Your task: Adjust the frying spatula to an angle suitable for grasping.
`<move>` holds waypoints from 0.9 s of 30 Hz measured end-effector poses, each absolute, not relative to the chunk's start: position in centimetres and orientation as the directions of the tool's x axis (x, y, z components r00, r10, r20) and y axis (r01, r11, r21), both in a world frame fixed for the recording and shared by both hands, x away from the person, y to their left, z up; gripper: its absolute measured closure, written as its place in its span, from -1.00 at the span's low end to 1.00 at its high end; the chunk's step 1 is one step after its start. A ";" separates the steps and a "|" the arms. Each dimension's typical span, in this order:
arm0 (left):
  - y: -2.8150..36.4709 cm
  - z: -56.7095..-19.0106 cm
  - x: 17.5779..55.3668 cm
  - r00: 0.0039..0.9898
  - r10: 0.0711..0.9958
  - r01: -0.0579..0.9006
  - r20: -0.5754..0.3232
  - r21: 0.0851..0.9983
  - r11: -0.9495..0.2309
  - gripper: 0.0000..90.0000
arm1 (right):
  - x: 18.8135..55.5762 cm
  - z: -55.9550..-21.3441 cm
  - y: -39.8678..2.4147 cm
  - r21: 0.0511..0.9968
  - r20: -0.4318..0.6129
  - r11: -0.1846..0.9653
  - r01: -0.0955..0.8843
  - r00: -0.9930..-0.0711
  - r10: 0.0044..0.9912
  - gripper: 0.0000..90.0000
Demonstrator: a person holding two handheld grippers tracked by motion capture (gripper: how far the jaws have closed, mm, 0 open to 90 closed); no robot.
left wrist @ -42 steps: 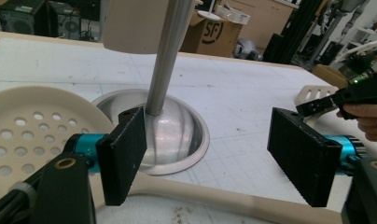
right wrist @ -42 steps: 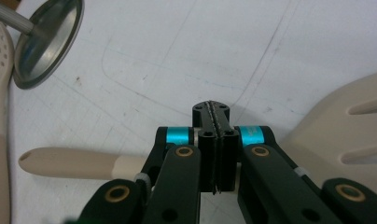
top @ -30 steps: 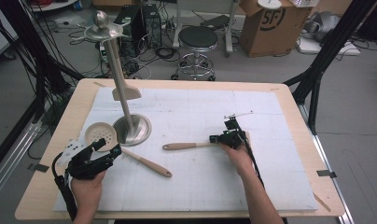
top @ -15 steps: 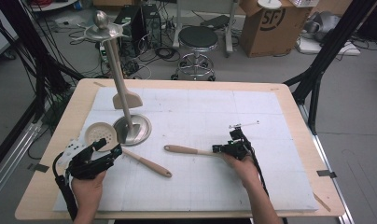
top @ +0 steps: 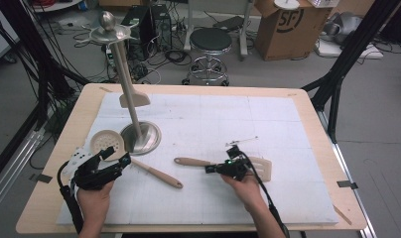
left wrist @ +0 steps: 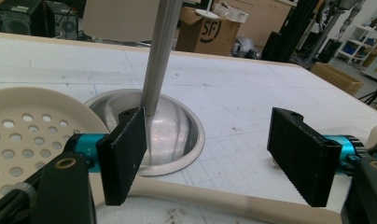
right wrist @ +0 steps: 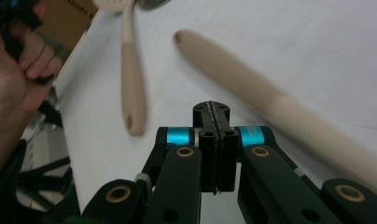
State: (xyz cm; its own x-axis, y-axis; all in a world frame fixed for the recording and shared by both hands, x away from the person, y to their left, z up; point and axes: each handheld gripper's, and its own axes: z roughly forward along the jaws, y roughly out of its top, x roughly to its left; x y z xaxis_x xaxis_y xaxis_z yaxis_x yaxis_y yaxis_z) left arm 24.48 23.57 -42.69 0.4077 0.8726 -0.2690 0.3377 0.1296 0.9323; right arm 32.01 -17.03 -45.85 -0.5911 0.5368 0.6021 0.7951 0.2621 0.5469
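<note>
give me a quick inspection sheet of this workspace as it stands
surface: wooden table under a white gridded mat
job's things: slotted turner beside right gripper; skimmer spoon beside left gripper; steel stand bearing a hung spatula
clutter: nothing seen
grippers: left gripper open over the skimmer handle; right gripper shut, empty
cables: black leads trail from both grippers
surroundings: stool, cardboard box, floor wiring

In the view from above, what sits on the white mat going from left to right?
Left gripper → perforated skimmer → metal stand → right gripper → slotted spatula.
</note>
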 end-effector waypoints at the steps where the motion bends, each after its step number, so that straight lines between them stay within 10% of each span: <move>1: 23.5 -42.7 24.5 0.407 0.873 0.337 -0.269 0.933 0.130 -0.36 | 31.9 -46.2 -16.1 0.544 0.604 0.278 0.792 -0.600 0.525 1.00; 27: 23.7 -42.6 24.4 0.406 0.876 0.332 -0.262 0.935 0.126 -0.36 | 37.0 -46.2 -10.3 0.569 0.490 0.276 0.775 -0.589 0.643 1.00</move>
State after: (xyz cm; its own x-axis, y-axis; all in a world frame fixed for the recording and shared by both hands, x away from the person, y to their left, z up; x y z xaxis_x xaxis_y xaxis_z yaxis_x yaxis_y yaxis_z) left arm 24.35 23.68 -42.63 0.4058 0.8756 -0.2621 0.3318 0.1261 0.9349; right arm 37.04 -10.34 -46.25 -0.5892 0.6425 0.4899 0.7745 0.2765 0.5689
